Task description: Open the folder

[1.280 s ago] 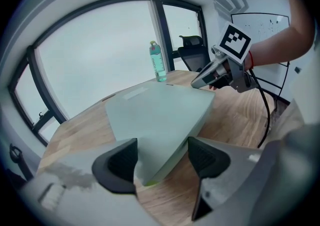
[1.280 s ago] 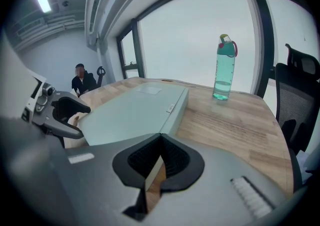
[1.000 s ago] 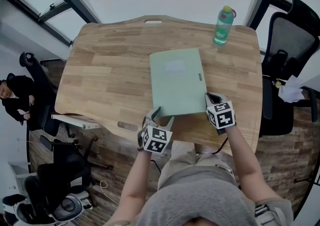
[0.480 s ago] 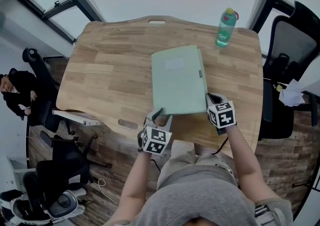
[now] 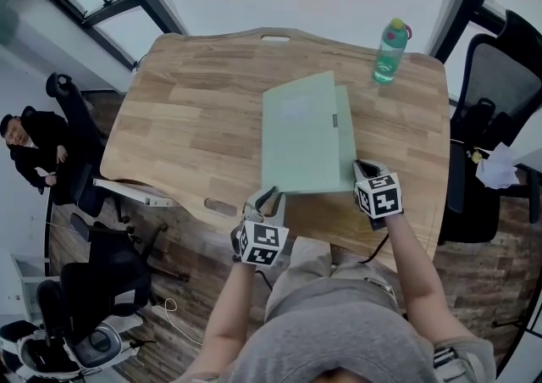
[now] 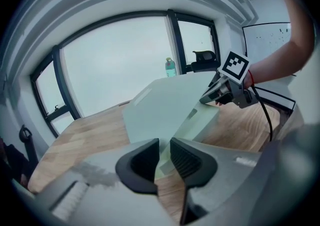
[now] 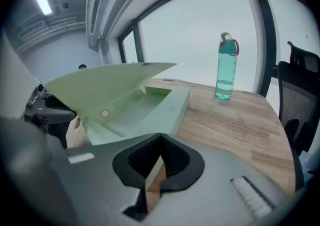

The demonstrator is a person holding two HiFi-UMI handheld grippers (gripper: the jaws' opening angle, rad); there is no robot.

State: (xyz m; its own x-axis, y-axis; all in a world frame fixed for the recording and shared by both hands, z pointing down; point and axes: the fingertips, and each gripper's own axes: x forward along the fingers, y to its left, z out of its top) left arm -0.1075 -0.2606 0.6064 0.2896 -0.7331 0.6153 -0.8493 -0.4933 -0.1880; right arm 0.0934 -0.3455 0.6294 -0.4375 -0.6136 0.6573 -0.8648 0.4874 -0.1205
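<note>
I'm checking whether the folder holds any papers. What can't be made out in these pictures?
- Folder interior: in the head view it is hidden under the raised cover. The right gripper view shows only part, with the rest under that cover.
- Label on the cover: head view, too faint and small to read.
- Bottle print: too small in every view.

Bare tabletop (image 5: 186, 119) left of folder (image 5: 301, 144); bottle (image 5: 390, 51) at far-right corner
</note>
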